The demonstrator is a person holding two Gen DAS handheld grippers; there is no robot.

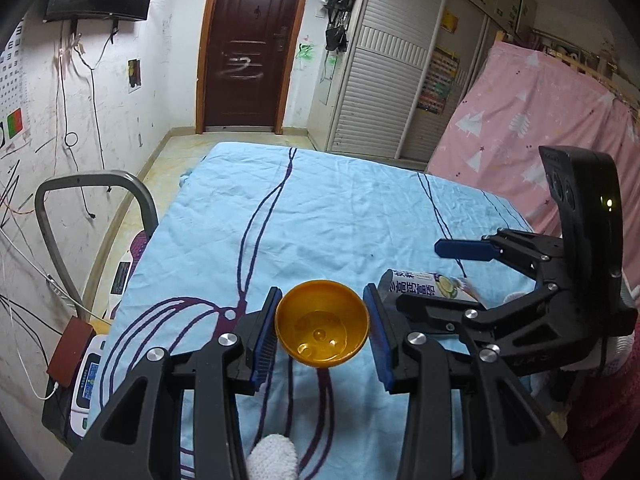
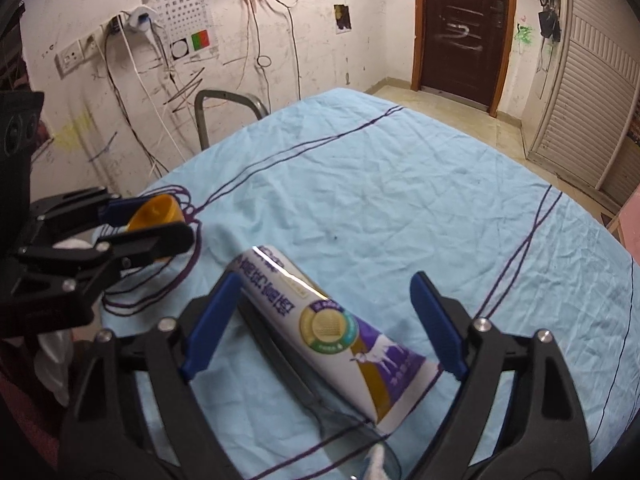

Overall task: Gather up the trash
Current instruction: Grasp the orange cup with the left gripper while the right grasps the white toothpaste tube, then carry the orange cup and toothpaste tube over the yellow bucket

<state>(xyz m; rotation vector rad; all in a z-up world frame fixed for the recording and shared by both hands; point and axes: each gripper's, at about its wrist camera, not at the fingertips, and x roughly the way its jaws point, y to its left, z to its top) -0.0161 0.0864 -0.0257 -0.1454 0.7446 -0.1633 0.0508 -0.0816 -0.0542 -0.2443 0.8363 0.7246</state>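
Note:
An orange plastic cup lies on its side on the light blue sheet, its mouth toward the left wrist camera. My left gripper brackets it, blue pads at both sides of its rim, touching or nearly so. In the right wrist view the cup sits between the left gripper's fingers. A white, purple and gold milk carton lies flattened on the sheet. My right gripper is open wide around it, not touching. The carton also shows in the left wrist view, between the right gripper's fingers.
The sheet covers a bed with purple line patterns. A grey metal frame and devices with cables stand at its left. A pink curtain hangs to the right. A dark door and louvred wardrobe lie beyond.

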